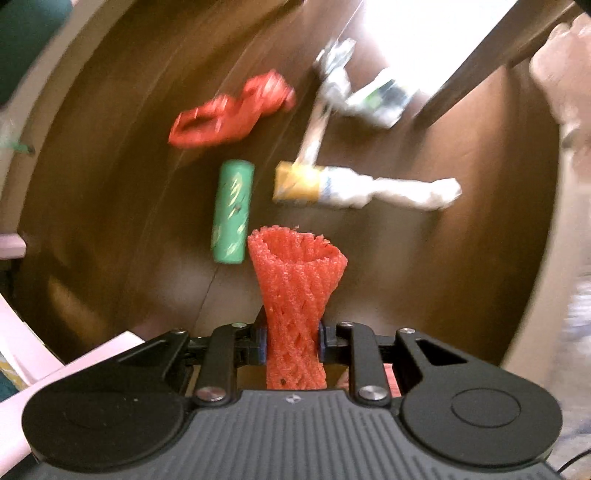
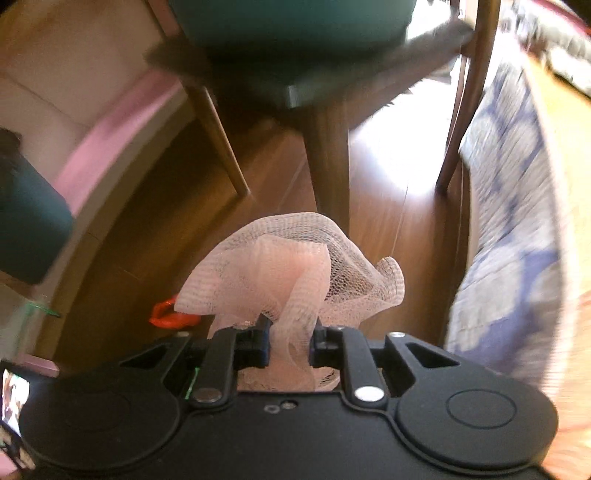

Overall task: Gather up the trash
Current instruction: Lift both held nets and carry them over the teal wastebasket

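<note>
Down at six o'clock in the left wrist view, the left gripper (image 1: 291,341) has its jaws pinched in on a red foam net sleeve (image 1: 297,291), squeezing it at the waist so the open mouth flares toward twelve. Past it, on the brown wood floor (image 1: 110,221), the rest of the litter is pretty blurry: a green wrapper (image 1: 232,212) just off the sleeve's mouth at about eleven o'clock, a crumpled red bag (image 1: 232,110) farther up at eleven, a yellow-and-white packet (image 1: 354,186) at one o'clock, and some clear and white plastic scraps (image 1: 369,96) beyond that near a dark furniture leg (image 1: 476,62).

Over in the right wrist view, same deal: the right gripper (image 2: 290,345) at six o'clock is clamped on a pale pink mesh net (image 2: 295,266), which bunches between the pads and puffs out toward twelve. A bit of red trash (image 2: 168,315) peeks out on the floor at nine o'clock of the gripper. Chair legs (image 2: 221,140) and a teal seat (image 2: 288,33) fill the twelve o'clock area, and a blue-and-white patterned cloth (image 2: 509,221) runs along three o'clock.
</note>
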### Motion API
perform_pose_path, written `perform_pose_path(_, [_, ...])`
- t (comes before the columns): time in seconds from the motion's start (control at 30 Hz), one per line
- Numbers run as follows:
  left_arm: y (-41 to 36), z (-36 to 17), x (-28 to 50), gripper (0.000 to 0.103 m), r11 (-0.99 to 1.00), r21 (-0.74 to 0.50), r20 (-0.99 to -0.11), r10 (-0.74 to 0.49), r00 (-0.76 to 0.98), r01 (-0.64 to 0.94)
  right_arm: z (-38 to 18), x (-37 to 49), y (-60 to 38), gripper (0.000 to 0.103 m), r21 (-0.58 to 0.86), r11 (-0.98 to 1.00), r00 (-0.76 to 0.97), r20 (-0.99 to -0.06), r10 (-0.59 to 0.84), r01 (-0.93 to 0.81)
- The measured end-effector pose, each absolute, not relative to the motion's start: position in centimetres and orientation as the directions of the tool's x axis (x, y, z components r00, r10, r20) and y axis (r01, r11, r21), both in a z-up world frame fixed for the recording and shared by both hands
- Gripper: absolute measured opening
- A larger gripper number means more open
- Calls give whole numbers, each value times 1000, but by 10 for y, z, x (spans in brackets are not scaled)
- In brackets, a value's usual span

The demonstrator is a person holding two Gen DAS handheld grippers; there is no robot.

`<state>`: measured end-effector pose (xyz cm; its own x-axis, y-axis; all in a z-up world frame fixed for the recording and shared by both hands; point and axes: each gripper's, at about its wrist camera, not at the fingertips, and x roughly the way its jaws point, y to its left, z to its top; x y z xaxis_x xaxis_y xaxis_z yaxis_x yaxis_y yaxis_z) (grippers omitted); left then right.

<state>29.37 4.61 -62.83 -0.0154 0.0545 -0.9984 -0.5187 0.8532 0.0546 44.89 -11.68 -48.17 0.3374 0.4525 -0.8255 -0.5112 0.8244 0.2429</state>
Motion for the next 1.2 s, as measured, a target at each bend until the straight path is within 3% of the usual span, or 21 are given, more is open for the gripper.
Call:
perform_pose_path(0.33, [21,-452,339,23,891,-37,-986,41,162,-453,-332,421,-170,17,288,833,382,-785,487,-472])
perform_pose_path(0.67, [17,-296,362,23,922,-102,-956,12,292,-374,-203,414,-186,17,231,814,450,-737,505,-533])
perform_pose_path(1.03, [4,-141,414,23,963,-144,-844,2,536,-230,-107,458,-190,17,187,794,543,-637,547,-579])
perform_pose_path(1.2, [0,-95,452,23,975,-108,-786,36,618,-194,-83,488,-178,17,122,785,567,-626,536,-607])
